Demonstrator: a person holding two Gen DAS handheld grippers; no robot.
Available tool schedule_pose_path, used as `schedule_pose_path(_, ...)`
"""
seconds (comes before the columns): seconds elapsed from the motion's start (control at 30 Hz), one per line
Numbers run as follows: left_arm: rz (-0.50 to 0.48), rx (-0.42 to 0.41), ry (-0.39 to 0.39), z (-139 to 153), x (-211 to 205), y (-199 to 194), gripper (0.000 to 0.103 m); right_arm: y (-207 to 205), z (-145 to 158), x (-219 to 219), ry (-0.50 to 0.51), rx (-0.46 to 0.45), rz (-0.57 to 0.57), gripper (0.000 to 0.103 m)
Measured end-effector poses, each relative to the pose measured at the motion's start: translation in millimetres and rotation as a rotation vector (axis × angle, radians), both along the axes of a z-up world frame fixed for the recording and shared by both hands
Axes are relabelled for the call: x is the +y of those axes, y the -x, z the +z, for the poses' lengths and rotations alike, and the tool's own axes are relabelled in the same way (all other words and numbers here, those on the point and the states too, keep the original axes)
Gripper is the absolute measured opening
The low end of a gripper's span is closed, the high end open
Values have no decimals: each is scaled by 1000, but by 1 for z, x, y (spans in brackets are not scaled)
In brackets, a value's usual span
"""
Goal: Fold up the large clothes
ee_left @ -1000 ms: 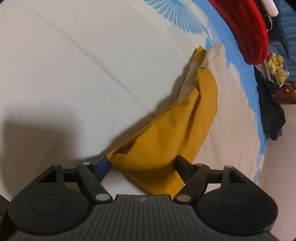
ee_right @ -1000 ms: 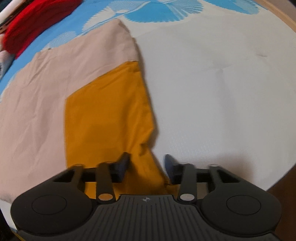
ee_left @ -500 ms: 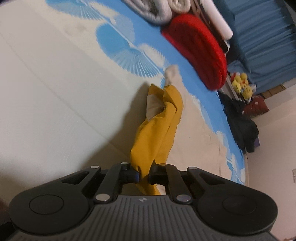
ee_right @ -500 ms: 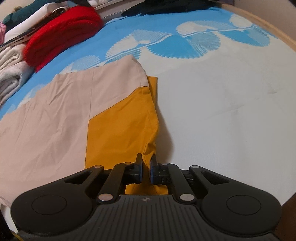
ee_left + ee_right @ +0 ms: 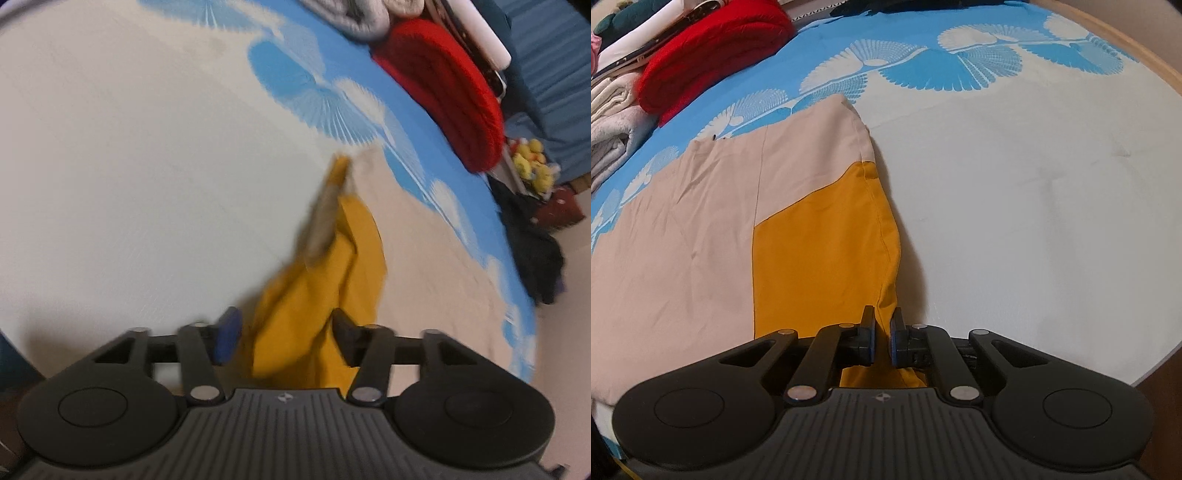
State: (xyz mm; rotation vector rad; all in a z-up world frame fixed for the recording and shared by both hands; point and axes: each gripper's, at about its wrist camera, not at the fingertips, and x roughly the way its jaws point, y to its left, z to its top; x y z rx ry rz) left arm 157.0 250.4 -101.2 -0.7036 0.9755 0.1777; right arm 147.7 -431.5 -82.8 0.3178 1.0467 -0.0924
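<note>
Blue-and-white bedsheet (image 5: 1015, 192) under garment (image 5: 820, 240); right gripper (image 5: 882, 332) jaws pinch it, left gripper (image 5: 284, 332) jaws apart.

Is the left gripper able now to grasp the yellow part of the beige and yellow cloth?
Probably yes. The left gripper stands open, and the bunched yellow part of the beige and yellow cloth lies between its fingers with nothing in the way.

Large beige and mustard-yellow cloth garment (image 5: 746, 221) spread flat on the bed, beige panel reaching toward the blue pattern, yellow panel nearer the camera. Its right-hand yellow edge is lifted off the sheet into a fold. In the left wrist view the garment (image 5: 332, 280) bunches into a raised, blurred ridge.
</note>
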Motion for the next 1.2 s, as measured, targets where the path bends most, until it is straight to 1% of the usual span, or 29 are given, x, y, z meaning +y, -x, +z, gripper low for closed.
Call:
schedule_pose_path(0.03,-5,-16,-30,4,3,-5,67,-1,0,3,9,-4,0,8)
schedule_pose_path(0.07,-30,-30,-47,6,4,-12,67,-4,-1,5,11,-6,-3,9)
schedule_pose_path(0.13,-94,-51,-58,7,7,-24,72,-12,-4,5,32,10,-16,14)
schedule_pose_path(0.17,-131,-53,-46,4,8,-30,76,-15,-5,5,57,15,-33,20)
schedule_pose_path(0.2,-160,-45,-25,-1,9,-35,77,-15,-1,3,98,9,-64,22)
schedule_pose_path(0.23,-187,-33,0,-6,9,-43,77,-15,3,2,119,-7,-84,23)
schedule_pose_path(0.3,-230,-26,37,-14,7,-56,77,-14,17,1,144,-69,-115,24)
schedule_pose_path(0.37,-281,-28,70,-23,7,-70,77,-11,32,5,174,-151,-104,24)
schedule_pose_path(0.47,-337,-5,91,-39,1,-91,77,-4,61,19,159,-298,-26,24)
schedule_pose_path(0.53,-360,21,106,-52,4,-101,77,5,81,33,141,-400,64,24)
schedule_pose_path(0.6,-380,40,115,-64,4,-108,77,15,95,47,131,-474,145,24)
schedule_pose_path(0.67,-398,26,142,-68,3,-113,77,22,97,58,116,-499,202,24)
schedule_pose_path(0.73,-411,17,166,-73,-1,-120,77,19,90,68,108,-460,218,24)
schedule_pose_path(0.8,-437,11,158,-74,-10,-124,77,11,80,77,91,-429,232,24)
schedule_pose_path(0.83,-453,3,151,-75,-16,-126,76,8,76,85,81,-421,259,24)
schedule_pose_path(0.9,-471,-3,115,-76,-28,-130,71,4,69,102,65,-409,332,24)
schedule_pose_path(0.93,-478,-9,93,-76,-33,-132,63,3,66,113,59,-407,378,24)
schedule_pose_path(0.97,-483,-14,84,-76,-36,-132,47,5,65,126,55,-407,418,24)
schedule_pose_path(1.0,-483,-20,80,-75,-38,-133,41,6,64,139,49,-409,460,24)
schedule_pose_path(1.03,-485,-31,80,-75,-39,-133,28,8,62,151,42,-411,501,24)
schedule_pose_path(1.07,-493,-48,75,-71,-41,-131,20,9,62,162,36,-413,537,24)
schedule_pose_path(1.13,-507,-77,48,-61,-44,-128,17,9,61,183,21,-416,606,24)
schedule_pose_path(1.2,-506,-84,20,-51,-48,-124,16,9,60,202,2,-423,655,24)
